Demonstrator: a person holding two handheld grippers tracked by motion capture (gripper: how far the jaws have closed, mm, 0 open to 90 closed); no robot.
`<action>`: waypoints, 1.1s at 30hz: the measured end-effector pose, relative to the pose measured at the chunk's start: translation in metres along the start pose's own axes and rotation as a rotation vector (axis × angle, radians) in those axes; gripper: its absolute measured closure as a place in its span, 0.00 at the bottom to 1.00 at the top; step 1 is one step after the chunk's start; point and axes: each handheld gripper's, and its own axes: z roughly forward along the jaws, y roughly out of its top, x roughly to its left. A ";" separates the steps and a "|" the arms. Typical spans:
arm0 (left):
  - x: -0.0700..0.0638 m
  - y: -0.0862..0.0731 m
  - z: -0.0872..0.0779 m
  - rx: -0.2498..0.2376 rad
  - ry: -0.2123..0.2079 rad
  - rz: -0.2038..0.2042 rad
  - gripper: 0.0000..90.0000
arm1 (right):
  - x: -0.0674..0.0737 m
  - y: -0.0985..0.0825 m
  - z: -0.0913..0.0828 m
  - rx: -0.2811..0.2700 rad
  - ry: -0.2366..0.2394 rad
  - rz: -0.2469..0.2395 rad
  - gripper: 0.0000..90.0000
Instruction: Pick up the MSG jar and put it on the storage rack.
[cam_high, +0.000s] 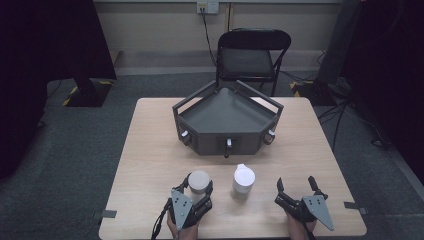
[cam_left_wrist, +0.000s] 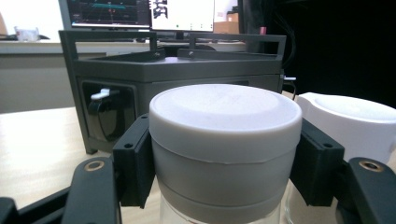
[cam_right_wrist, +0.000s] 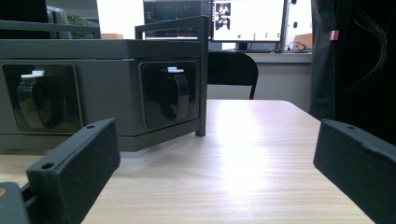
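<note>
**Desk:** So what is in hand at the near edge of the table (cam_high: 150, 150)?

**Photographer:** At near left, the left gripper (cam_high: 200, 191) is clamped on a grey-lidded jar (cam_high: 199, 183). In the left gripper view both black pads (cam_left_wrist: 135, 161) press the sides just under the lid (cam_left_wrist: 224, 114), and the clear body below rests on or close to the wood. The right gripper (cam_high: 297, 186) lies at near right, jaws wide apart with nothing between them.

**Desk:** How should the hold be handled?

**Photographer:** By my reading, the pads bear on the cap band, not the body, so a straight, upright lift with steady squeeze looks safest; a tilt could let the jar swing or the cap turn.

**Desk:** And the room around it?

**Photographer:** A white container (cam_high: 243, 181) stands just beside the jar on its right, apart from it; that is the tight side. Ahead sits a dark grey tray (cam_high: 200, 107) on a knobbed base, with open wood between. To the left the tabletop is bare to its edge, and the front edge lies close under both hands. A folding chair (cam_high: 252, 55) stands beyond the far side.
</note>
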 end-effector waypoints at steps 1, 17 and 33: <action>0.002 0.001 0.001 -0.003 -0.008 0.003 0.38 | 0.000 0.000 0.000 0.000 0.000 0.000 0.00; 0.028 0.024 0.014 -0.021 -0.120 0.023 0.38 | 0.000 0.000 0.000 0.000 0.000 0.000 0.00; 0.053 0.062 0.056 -0.019 -0.157 0.006 0.38 | 0.000 0.000 0.000 0.000 -0.001 0.000 0.00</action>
